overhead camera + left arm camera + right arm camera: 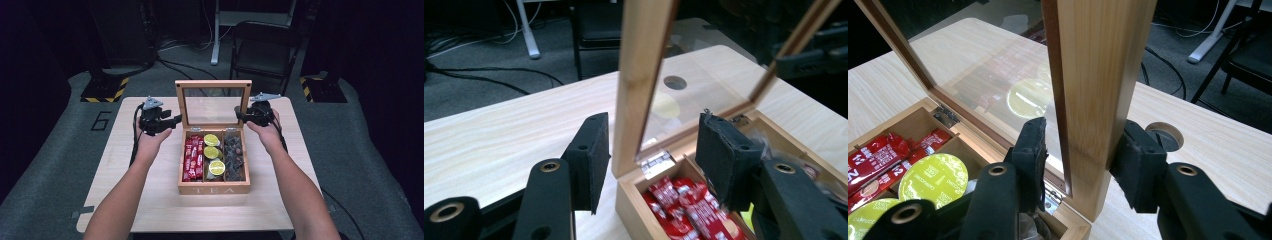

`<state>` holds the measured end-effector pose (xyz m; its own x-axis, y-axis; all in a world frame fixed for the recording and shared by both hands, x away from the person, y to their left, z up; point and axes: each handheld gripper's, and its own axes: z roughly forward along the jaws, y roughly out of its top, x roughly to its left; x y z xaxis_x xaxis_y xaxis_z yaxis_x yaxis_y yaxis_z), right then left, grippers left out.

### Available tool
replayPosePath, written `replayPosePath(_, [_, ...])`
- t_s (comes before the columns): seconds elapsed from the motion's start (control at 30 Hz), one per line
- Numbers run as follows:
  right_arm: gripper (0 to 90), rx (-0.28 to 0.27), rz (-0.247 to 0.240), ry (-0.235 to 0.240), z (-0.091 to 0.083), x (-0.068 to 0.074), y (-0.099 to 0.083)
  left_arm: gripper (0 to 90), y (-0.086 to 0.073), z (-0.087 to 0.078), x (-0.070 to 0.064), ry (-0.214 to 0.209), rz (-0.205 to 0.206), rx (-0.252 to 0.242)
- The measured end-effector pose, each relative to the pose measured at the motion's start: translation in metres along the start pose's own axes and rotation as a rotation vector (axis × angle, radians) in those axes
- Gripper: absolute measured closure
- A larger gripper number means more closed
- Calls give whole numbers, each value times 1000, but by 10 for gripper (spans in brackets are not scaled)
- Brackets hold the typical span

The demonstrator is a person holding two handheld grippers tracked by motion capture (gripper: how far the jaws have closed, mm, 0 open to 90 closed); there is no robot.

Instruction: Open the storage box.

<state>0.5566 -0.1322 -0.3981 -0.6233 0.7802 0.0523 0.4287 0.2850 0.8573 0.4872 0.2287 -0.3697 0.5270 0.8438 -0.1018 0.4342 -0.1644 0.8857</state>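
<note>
Tabletop (150,200) of pale wood carries everything, its far corners running into a dark room where a folding chair (262,47) and floor cables are only dimly readable. Near the middle stands the wooden tea box (214,189), the word TEA on its front wall, with its glass-paned lid (213,85) raised upright on the hinges at the back edge. Each forearm comes in from the bottom of the high view, cut off at the frame edge. The left gripper (172,121) sits at the lid's left side; in the left gripper view its fingers (591,155) stand apart on either side of the lid's left frame post, not touching it, so they are released. The right gripper (242,116) is at the lid's right side; in the right gripper view its fingers (1138,167) sit on both faces of the right frame post, the outer pad pressed against the wood and the inner one at or very near the glass side, so it looks clenched on the lid. Inside the box, the left compartment holds red sachets (194,157), the middle one yellow-green capsules (212,152), and the right one dark wrapped pieces (234,155) too small to identify. Print on the sachets is blurred and partly hidden behind the fingers in both gripper views. A round cable hole (1163,135) in the tabletop is half covered by the right gripper's finger.
</note>
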Motion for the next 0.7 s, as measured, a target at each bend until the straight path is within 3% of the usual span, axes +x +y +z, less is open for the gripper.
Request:
replayPosePath(0.27, [576,6,-13,5,1,-1,2,472,-12,-8,-6,-27,38,31])
replayPosePath(0.43, [571,7,13,3,3,-1,2,471,-21,-13,-9,-51,30,34])
replayPosePath(0.7, [570,10,7,2,6,-4,5,473,-36,-20,-13,-49,3,45])
